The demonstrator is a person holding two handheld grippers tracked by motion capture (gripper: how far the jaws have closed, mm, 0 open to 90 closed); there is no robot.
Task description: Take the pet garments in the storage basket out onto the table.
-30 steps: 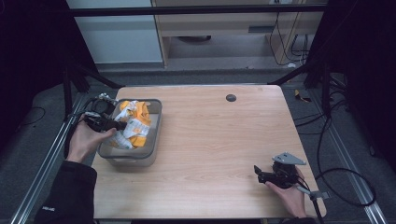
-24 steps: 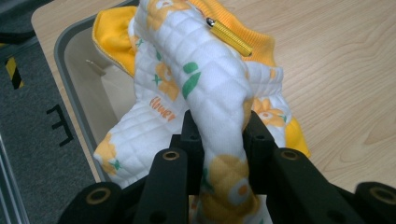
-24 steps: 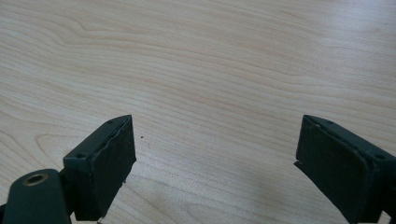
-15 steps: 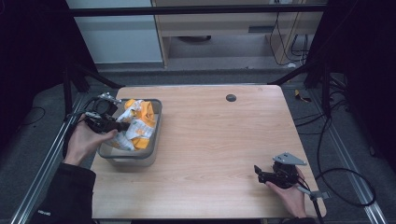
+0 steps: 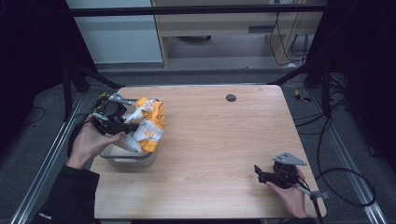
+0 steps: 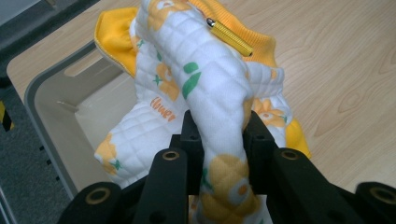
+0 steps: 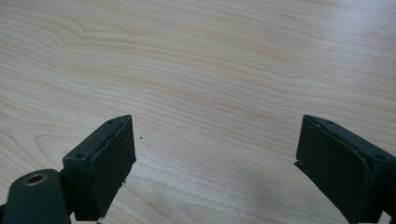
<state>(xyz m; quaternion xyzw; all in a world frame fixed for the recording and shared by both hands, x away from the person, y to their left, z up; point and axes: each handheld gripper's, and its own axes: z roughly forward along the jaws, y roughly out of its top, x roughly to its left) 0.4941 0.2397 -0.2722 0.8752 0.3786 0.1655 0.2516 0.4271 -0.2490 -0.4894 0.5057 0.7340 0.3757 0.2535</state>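
My left tongs (image 6: 219, 140), pinching the quilted white-and-yellow flower-print garment (image 5: 148, 123), have lifted it clear of the grey plastic bin (image 5: 126, 157); right tongs (image 7: 215, 163) rest spread.

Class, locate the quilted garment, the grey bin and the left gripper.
quilted garment (image 6: 205, 79), left gripper view, white quilted fold.
grey bin (image 6: 49, 100), left gripper view, rim.
left gripper (image 5: 125, 126), high view, between its fingertips.

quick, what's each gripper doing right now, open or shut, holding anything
Left gripper: shut on the quilted white and yellow garment, lifted over the grey bin.
Right gripper: open, holding nothing, over bare wooden table.
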